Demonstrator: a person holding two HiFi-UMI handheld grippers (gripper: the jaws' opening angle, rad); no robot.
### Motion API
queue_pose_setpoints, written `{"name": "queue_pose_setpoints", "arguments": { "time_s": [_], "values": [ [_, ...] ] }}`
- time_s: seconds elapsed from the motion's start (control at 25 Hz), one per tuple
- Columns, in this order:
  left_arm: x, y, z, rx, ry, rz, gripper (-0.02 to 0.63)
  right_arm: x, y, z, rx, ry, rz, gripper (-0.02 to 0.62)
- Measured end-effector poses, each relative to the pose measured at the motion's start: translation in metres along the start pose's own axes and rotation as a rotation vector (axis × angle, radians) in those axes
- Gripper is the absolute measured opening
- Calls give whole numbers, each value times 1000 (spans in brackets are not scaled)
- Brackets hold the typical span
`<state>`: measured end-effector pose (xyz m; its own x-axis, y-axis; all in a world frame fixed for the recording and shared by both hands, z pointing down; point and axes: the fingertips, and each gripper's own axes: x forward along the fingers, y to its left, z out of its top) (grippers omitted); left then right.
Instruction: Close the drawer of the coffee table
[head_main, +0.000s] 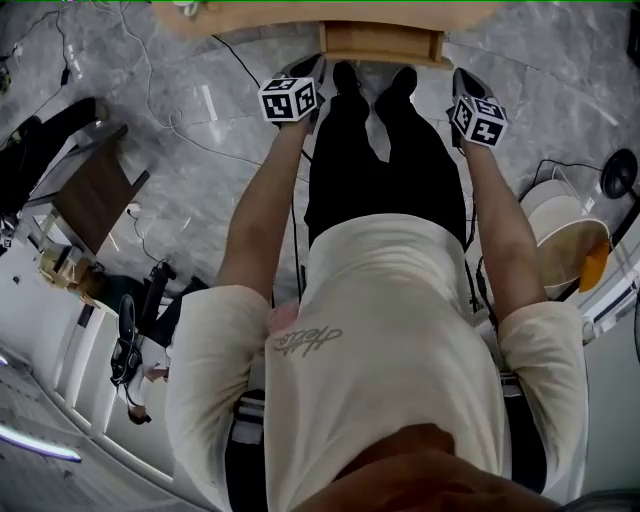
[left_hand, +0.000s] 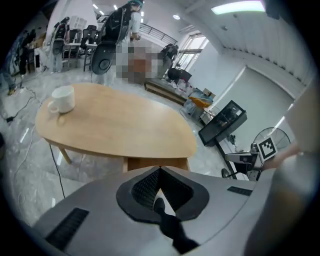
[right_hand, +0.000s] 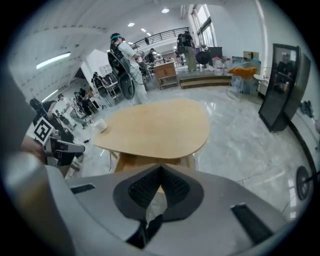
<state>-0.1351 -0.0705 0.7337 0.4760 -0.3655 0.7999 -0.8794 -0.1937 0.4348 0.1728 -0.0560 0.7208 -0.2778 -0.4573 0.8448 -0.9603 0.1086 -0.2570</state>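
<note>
Left gripper (left_hand: 160, 170), right gripper (right_hand: 161, 168): jaws together, empty. Drawer (head_main: 385, 42) at twelve o'clock looks rigid, light; push its front.

cup (left_hand: 62, 98) on coffee table (left_hand: 125, 127) left end, drawer (head_main: 383, 42) jutting out beneath tabletop

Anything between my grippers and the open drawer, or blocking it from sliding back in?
Nothing visible. Only grey marble floor separates the left gripper and right gripper, both shut, from the open light-wood drawer. The white mug sits on top of the oval wooden coffee table, clear of the drawer's path.
</note>
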Motion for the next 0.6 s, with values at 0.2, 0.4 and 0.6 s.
{"name": "queue_pose_setpoints", "arguments": {
  "time_s": [0.2,0.4,0.6],
  "values": [
    [42,37,-47,-78,83,40,5,42,-7,-45,-72,106,39,-5],
    [82,52,-93,-46,191,48,5,81,-21,-94,-66,181,90,-5],
    [118,45,-122,-15,235,22,5,108,-49,-132,-41,217,39,-5]
  ]
}}
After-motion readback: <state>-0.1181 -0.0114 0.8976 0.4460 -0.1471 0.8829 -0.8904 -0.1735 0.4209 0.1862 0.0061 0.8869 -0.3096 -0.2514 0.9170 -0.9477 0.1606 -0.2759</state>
